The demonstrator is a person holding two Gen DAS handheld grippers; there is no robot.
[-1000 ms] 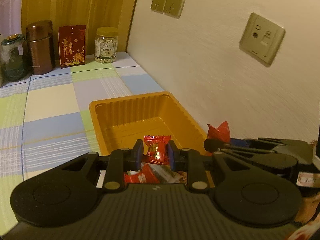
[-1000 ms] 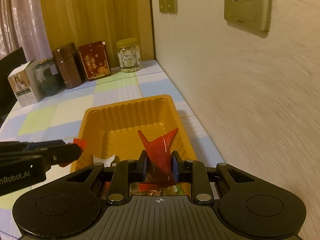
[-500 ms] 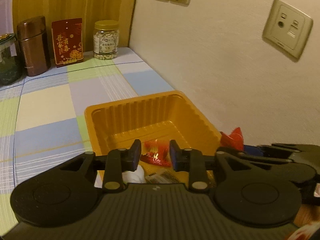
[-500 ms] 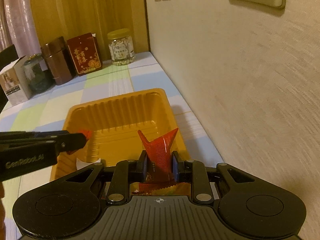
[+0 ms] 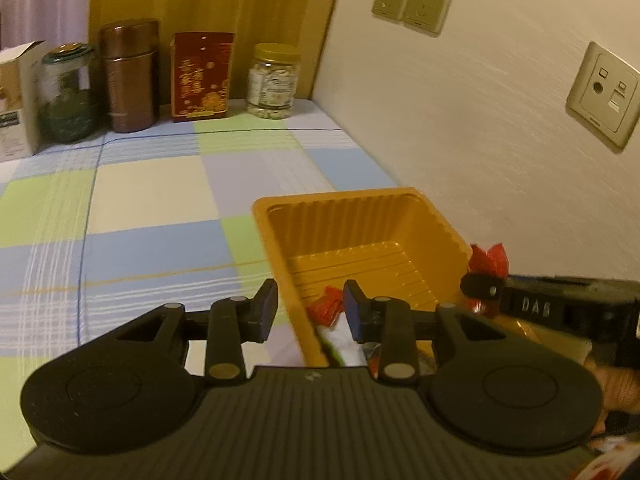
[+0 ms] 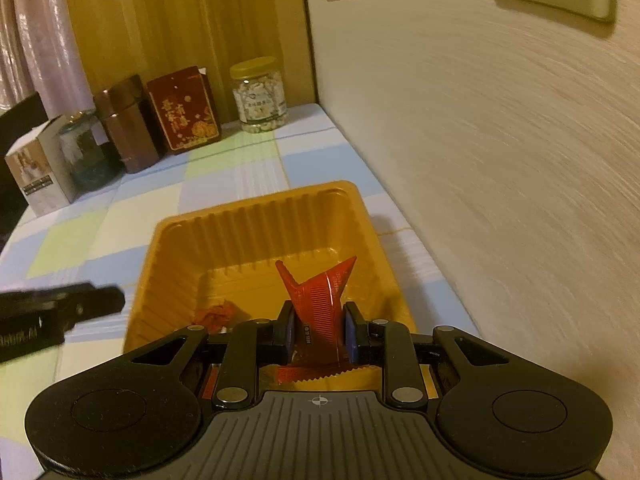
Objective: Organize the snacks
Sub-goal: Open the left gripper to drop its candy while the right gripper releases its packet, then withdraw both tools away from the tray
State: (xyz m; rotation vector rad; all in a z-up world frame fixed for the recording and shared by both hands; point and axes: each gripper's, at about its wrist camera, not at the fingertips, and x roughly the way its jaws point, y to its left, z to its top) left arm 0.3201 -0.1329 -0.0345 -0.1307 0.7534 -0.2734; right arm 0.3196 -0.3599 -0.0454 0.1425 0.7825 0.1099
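An orange plastic tray sits on the checkered tablecloth against the wall. Several snack packets lie at its near end, among them a small red candy. My left gripper is open and empty, over the tray's left rim. My right gripper is shut on a red snack packet and holds it above the tray's near end. It also shows at the right of the left wrist view.
At the back stand a yellow-lidded jar, a red box, a brown canister, a green glass jar and a white carton. The wall runs close along the tray's right side.
My left gripper opened and let the red candy fall into the tray, then moved left over the rim. My right gripper still holds its red packet.
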